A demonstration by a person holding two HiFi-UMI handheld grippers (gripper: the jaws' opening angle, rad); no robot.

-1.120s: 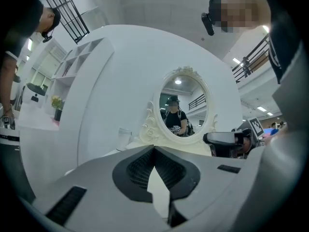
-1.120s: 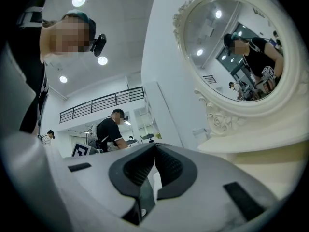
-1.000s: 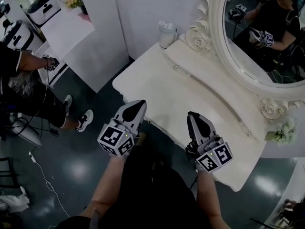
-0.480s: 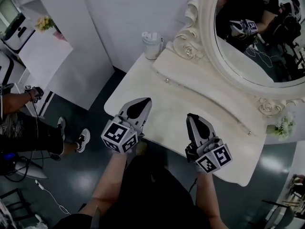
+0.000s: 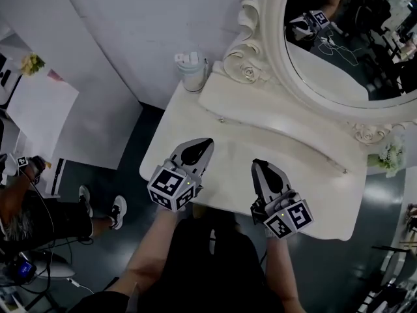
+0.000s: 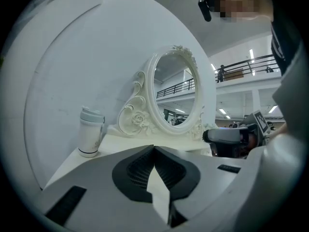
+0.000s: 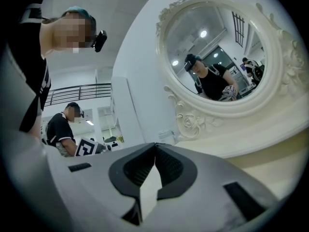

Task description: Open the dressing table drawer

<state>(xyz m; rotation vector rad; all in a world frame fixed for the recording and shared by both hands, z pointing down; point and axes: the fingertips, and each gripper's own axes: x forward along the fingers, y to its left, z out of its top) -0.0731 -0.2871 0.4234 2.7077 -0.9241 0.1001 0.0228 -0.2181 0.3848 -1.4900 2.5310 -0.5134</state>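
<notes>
Across the centre of the head view stands the cream dressing table [image 5: 326, 194]. Its raised back tier carries a left knob [image 5: 221, 119] and a right knob [image 5: 344, 170], and that front lies flush and closed; no other drawer front can be made out. Over the near edge of the surface, the left gripper [image 5: 207, 142] and right gripper [image 5: 255, 163] hover side by side, each with its jaws pressed together on nothing. An oval mirror [image 5: 339, 64] fills the upper right, and a lidded cup [image 5: 190, 70] stands at the surface's far-left corner.
</notes>
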